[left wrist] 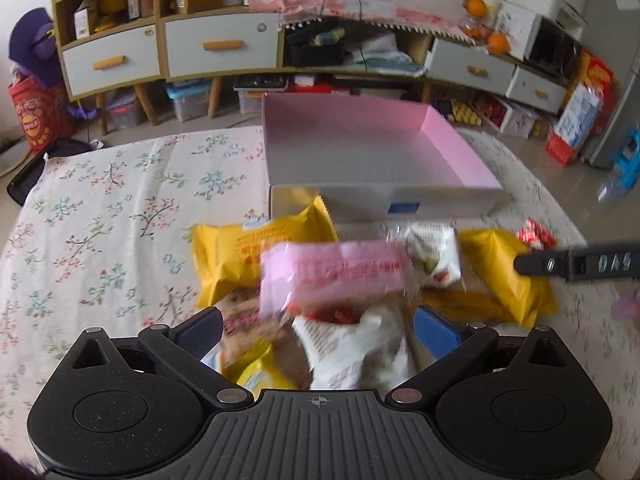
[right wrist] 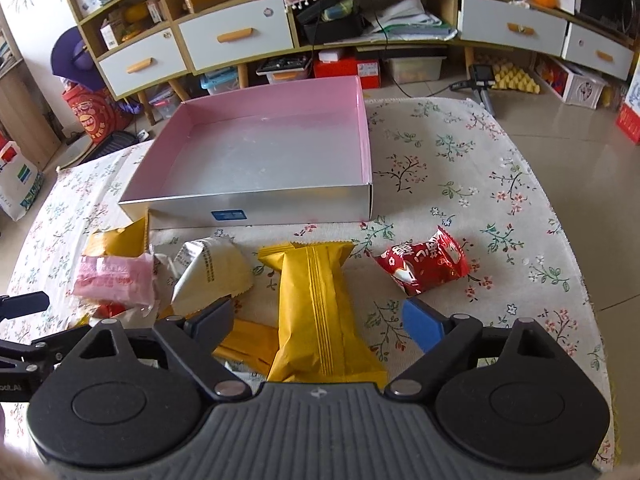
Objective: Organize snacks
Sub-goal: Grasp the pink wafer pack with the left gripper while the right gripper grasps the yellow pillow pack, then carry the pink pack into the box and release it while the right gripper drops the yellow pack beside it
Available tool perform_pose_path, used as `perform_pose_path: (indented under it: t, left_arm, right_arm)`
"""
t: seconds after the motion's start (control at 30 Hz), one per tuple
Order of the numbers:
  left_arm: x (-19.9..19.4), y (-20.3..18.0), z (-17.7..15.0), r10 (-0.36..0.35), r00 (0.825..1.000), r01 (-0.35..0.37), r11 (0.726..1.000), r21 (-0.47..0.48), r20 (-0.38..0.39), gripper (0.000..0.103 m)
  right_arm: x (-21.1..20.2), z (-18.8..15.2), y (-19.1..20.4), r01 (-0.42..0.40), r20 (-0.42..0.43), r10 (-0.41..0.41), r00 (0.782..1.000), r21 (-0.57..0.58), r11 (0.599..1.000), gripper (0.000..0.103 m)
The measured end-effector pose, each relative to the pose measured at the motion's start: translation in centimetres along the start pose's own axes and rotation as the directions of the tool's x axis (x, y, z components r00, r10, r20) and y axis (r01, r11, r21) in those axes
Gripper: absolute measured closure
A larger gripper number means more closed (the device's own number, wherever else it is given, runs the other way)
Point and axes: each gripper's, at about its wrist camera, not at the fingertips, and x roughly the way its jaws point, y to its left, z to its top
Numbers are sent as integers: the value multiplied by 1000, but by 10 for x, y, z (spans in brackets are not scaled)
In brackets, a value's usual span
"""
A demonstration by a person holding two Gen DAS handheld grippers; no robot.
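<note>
— Nearest the lens, what did the left gripper point(left wrist: 316, 326) have?

— Nothing. Its jaws stood wide apart over the heap of snacks, blue pads point(left wrist: 436, 334) touching no packet. Between them lay a white packet point(left wrist: 344, 354) and a brown one point(left wrist: 244, 320), both blurred.

— And going left to right across the floral cloth point(left wrist: 104, 208)?

— First a yellow packet point(left wrist: 240, 256), its top corner against the box's front wall. A pink packet point(left wrist: 332, 276) sat over the heap, smeared, so I could not tell whether it rested or was in the air. Then a white-and-green packet point(left wrist: 434, 256), another yellow one point(left wrist: 504, 276), and a red packet point(left wrist: 534, 236) at the far right.

— The box point(right wrist: 256, 210)?

— Pink inside, silver outside, just behind the snacks, with no packet in it.

— The right gripper point(right wrist: 316, 324)?

— Also gaping and holding nothing, poised above the long yellow packet point(right wrist: 320, 312); the red packet point(right wrist: 424, 266) lay near its right pad.
</note>
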Motion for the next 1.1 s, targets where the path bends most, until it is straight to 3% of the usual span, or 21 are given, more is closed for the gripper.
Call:
perform_pose_path:
  t: [0.13,0.43,0.7,0.87,0.9,1.0,1.03,1.1]
  left_arm:
    - [5,-7,8,17,999,-17,1000,-17,29,0]
    - [28,-25,14,114,994,-113,993,-40,7,0]
    - [39,-35,14,174,985,-174,984,-26,5,2]
    - [39,-37,12,181,983,-180,983,-31,24,9]
    - [39,-37,12,183,983,-182,983,-33,28,17]
    - [38,-35,11,174,984,-173,984,-39,33,22]
    - [38,-34,10,167,985,-166,985,-40,37,29]
    - [37,-34,9,165,985,-164,986,-37,45,32]
  right_arm:
    - [6,1,0,8,-25,-8,1000,25,1000,16]
    - [15,2,6,3,-50,-2,999,23,1000,19]
    - [26,0,2,15,-77,-10,997,58,998,31]
    - [34,-4,-2,31,-106,-24,994,66,997,45]
    - [35,-4,-4,31,-111,-23,994,71,997,48]
    - [33,-5,-4,32,-103,-25,994,71,997,58]
    - [32,-5,-3,32,-100,-25,995,70,997,59]
    - [31,-5,-3,28,-96,-22,995,70,997,61]
